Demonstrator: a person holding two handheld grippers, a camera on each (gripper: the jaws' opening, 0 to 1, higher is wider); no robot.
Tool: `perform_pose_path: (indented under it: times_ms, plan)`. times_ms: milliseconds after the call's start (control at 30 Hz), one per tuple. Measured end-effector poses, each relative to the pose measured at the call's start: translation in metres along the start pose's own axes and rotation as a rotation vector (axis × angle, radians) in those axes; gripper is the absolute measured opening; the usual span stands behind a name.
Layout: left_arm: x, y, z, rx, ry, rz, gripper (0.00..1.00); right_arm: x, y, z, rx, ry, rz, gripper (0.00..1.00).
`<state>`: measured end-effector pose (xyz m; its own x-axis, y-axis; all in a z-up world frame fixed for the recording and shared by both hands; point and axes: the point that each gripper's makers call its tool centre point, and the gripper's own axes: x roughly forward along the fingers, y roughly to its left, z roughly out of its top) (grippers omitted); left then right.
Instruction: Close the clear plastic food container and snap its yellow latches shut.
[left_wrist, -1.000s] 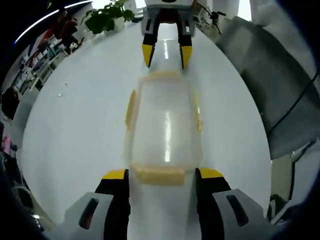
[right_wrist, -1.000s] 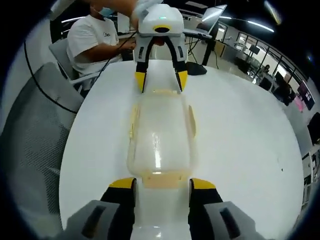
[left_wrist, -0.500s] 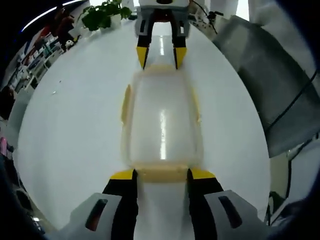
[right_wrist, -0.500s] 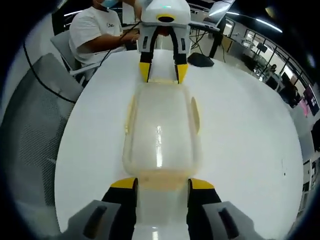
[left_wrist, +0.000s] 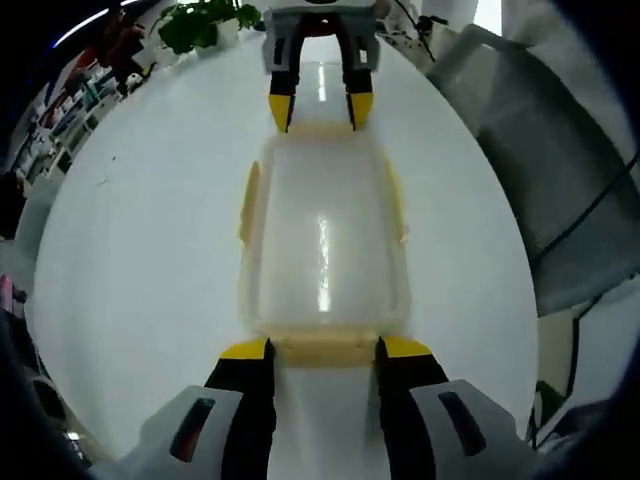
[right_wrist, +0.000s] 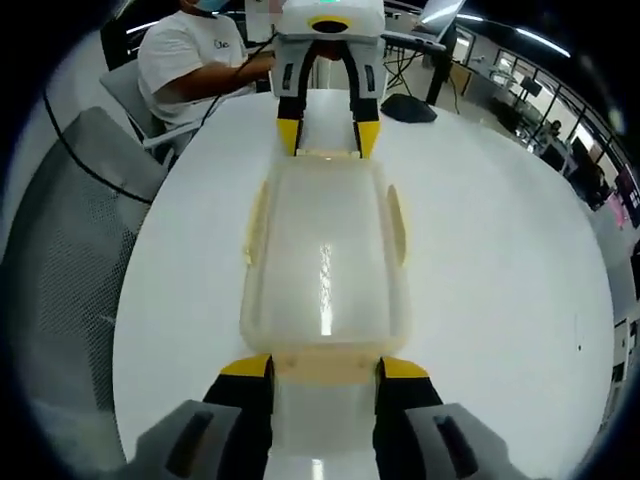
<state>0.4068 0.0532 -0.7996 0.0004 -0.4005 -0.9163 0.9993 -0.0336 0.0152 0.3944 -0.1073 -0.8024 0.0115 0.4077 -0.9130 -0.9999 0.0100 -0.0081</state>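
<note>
The clear container (left_wrist: 323, 240) lies lengthwise on the white tabletop (left_wrist: 130, 250) between my two tongs: left tongs (left_wrist: 322, 348) spread around the 6 o'clock end latch (left_wrist: 322, 350), right tongs (left_wrist: 313, 105) spread at 12 (side latches still flared).

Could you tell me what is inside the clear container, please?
Nothing shows through the lid of the container except glare and the white table; the cloudy plastic could hide something small.
</note>
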Motion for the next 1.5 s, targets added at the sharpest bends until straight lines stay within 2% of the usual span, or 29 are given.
perform_pose_path:
  times_ms: [200, 433, 500, 533, 733, 967, 1200, 1333, 1500]
  plan:
    - [0.000, -0.001, 0.000, -0.003, -0.004, 0.001, 0.38, 0.000, 0.001, -0.001, -0.007, 0.044, -0.002, 0.37]
    - [-0.001, -0.001, 0.001, 0.003, -0.013, 0.012, 0.36, 0.000, 0.001, 0.000, -0.010, 0.010, 0.004, 0.36]
    - [-0.002, -0.003, 0.000, 0.019, 0.002, 0.019, 0.36, -0.001, 0.000, 0.001, -0.045, 0.013, -0.016, 0.36]
    - [-0.003, -0.003, -0.001, 0.015, 0.005, 0.019, 0.36, -0.002, 0.000, 0.004, -0.017, 0.002, -0.009, 0.36]
    - [-0.017, -0.008, 0.000, 0.016, -0.002, 0.018, 0.36, -0.017, 0.005, 0.014, -0.016, -0.039, 0.015, 0.36]
    - [-0.045, -0.010, 0.017, -0.011, -0.033, 0.013, 0.36, -0.039, 0.005, 0.020, -0.038, -0.047, 0.021, 0.36]
    - [-0.063, -0.007, 0.028, -0.003, -0.025, 0.019, 0.36, -0.063, 0.002, 0.026, -0.031, -0.068, 0.018, 0.36]
    - [-0.074, -0.007, 0.042, -0.005, -0.047, 0.023, 0.36, -0.080, 0.003, 0.024, -0.028, -0.085, 0.015, 0.36]
    - [-0.078, -0.005, 0.061, 0.004, -0.050, 0.028, 0.36, -0.094, 0.003, 0.016, -0.028, -0.086, 0.003, 0.36]
